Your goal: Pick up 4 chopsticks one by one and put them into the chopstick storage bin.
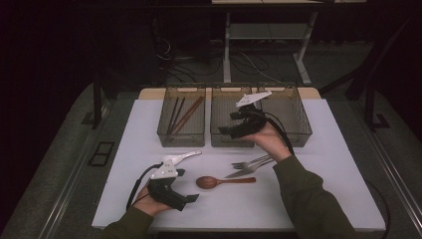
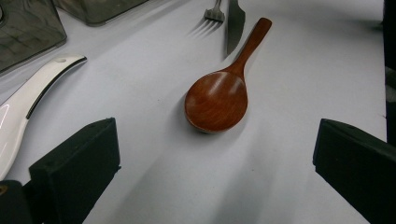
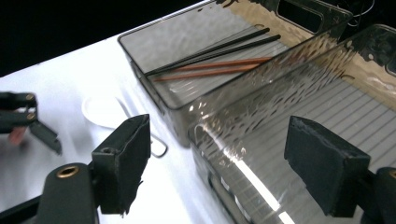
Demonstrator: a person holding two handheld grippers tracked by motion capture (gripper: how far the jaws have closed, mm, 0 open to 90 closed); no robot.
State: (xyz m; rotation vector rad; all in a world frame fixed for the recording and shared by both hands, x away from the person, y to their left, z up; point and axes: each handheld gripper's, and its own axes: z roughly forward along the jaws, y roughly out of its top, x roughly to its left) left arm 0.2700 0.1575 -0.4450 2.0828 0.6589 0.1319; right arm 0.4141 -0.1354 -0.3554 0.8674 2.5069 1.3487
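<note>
A: Where's the wooden spoon [image 1: 219, 181]?
B: Flat on the bench [image 1: 318, 199], long axis left-right, bowl left, just right of the left tool [image 1: 191, 197] (jaws wide, empty).
A: The right tool [image 1: 226, 130]?
B: Wide, empty, over the middle bin [image 1: 215, 139].

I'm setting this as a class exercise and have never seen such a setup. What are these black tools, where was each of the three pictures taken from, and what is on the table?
A person sits at a white table holding a hand-held black two-jaw claw in each hand: the left claw and the right claw. One picture looks down from above; the other two come from cameras riding on each claw. Both claws are open and hold nothing. A round brown wooden spoon lies before the left claw, with a metal fork and metal knife beyond it. Three clear grey plastic bins stand at the back; the left bin holds dark and brown chopsticks. The right claw hovers over the middle bin.
</note>
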